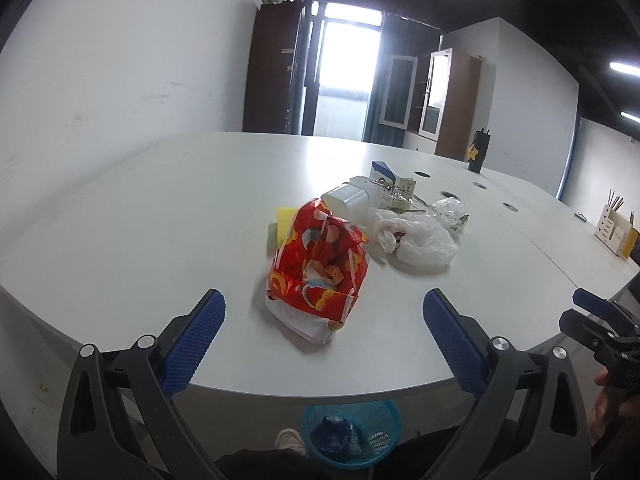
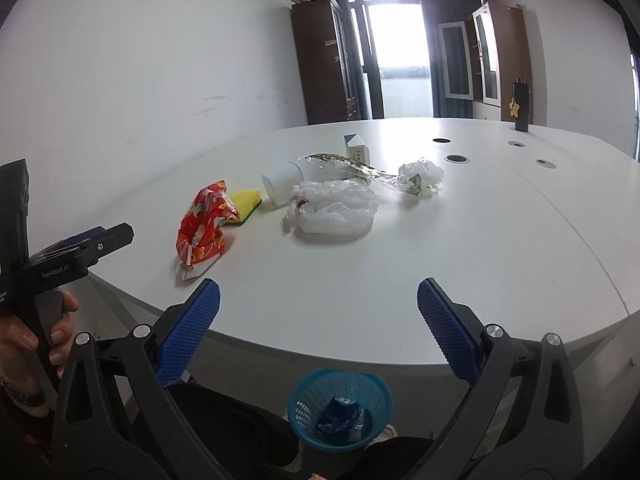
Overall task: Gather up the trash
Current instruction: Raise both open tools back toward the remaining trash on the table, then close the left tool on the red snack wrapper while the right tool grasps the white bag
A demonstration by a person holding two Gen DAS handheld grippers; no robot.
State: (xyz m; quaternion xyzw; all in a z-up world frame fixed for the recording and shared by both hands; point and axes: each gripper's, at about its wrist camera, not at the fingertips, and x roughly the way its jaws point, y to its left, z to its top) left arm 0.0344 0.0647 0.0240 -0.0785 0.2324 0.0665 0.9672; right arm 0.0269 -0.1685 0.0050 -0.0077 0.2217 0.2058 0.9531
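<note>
Right wrist view shows a hand gripping the left tool's handle; the left wrist view doesn't. Left claw and right claw both spread wide, empty, hovering at the near edge of the white table. Blue mesh plastic basket below on the floor. Crinkled red printed snack bag nearest, then yellow sponge, crumpled white plastic bag.

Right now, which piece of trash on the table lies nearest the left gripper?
The red patterned bag, directly ahead of the open left gripper; the white plastic bag and white cup lie farther back.
</note>
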